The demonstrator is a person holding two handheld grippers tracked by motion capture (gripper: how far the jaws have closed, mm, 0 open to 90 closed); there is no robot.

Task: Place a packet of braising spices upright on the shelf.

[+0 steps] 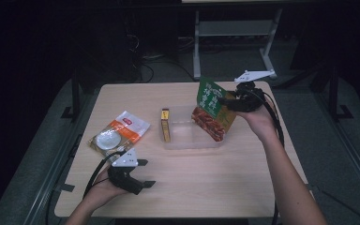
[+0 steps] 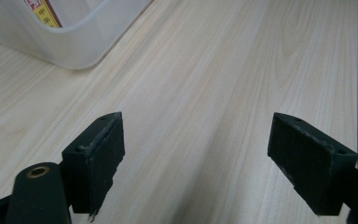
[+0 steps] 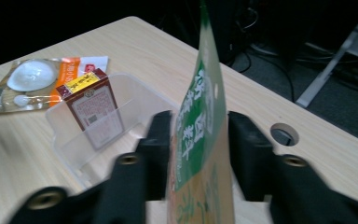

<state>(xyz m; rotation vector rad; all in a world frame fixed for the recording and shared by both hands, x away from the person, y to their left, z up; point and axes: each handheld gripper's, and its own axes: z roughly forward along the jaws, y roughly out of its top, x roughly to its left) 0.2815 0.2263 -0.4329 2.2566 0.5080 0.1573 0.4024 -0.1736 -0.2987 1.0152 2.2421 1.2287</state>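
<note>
Over the clear bin [image 1: 194, 140], right tongs [image 1: 226, 100] pinch a green pouch [image 1: 211, 101].

The left gripper [image 2: 196, 154] hovers over the bare wooden table [image 2: 223, 74], jaws spread wide apart. A translucent plastic bin [image 2: 70, 44] sits ahead, holding a box [image 2: 44, 11].

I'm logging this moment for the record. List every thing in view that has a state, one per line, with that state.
Green and red pouch: held upright by its top edge, lower end at the bin's right end.
Clear plastic bin: open-topped, on the table.
Small box: standing on edge at the bin's left end.
Orange and white packet: lying flat on the table, left of the bin.
Right gripper: fingers shut on the pouch.
Left gripper: fingers open, holding nothing, just above the table.
</note>
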